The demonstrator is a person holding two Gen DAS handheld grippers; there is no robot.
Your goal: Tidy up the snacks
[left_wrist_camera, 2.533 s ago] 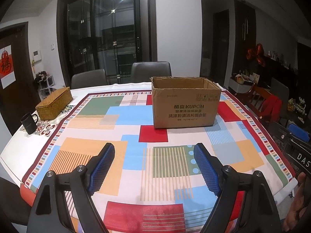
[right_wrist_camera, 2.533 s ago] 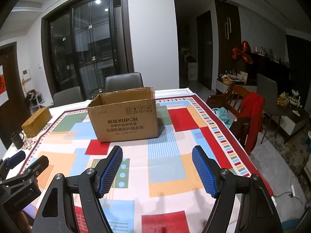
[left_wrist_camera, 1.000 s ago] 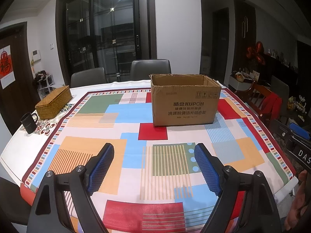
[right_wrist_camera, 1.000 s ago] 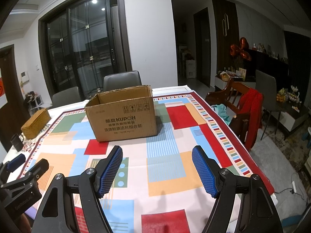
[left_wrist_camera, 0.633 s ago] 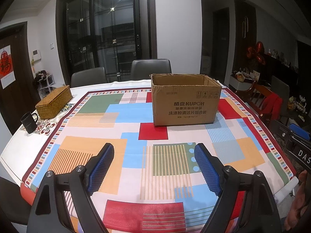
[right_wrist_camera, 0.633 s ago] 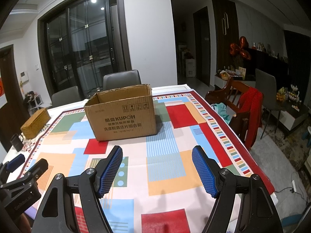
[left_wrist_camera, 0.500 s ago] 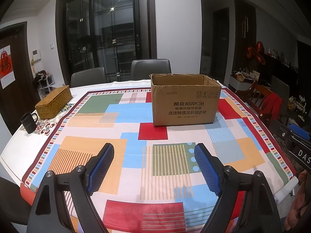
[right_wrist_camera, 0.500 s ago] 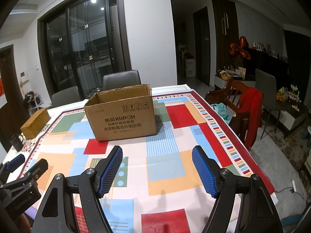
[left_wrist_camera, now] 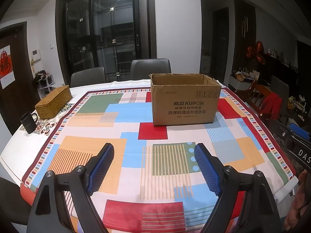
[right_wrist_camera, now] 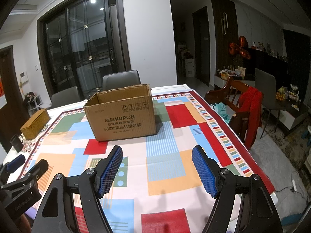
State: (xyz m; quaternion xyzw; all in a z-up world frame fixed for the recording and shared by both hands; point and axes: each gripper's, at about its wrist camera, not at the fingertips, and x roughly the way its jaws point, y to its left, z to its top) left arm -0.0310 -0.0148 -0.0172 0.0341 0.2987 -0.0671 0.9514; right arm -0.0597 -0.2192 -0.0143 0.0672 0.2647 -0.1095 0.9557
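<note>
Both my grippers, left (left_wrist_camera: pixel 153 164) and right (right_wrist_camera: pixel 157 168), hover wide apart, empty. Cardboard box (left_wrist_camera: pixel 185 101) sits open mid-table (contents hidden). No snacks visible. Start step, I judge: next, locate snacks.

A home dining room — clothed table (left_wrist_camera: pixel 124 174), chairs (left_wrist_camera: pixel 149 68), glass doors (left_wrist_camera: pixel 108 38).

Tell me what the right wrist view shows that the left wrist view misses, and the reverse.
Only the right wrist view shows the teal cloth on the wooden chair and the open, empty right gripper. Only the left wrist view shows the red wall poster. Both show the open cardboard box, woven box, black mug and open, empty left gripper.
</note>
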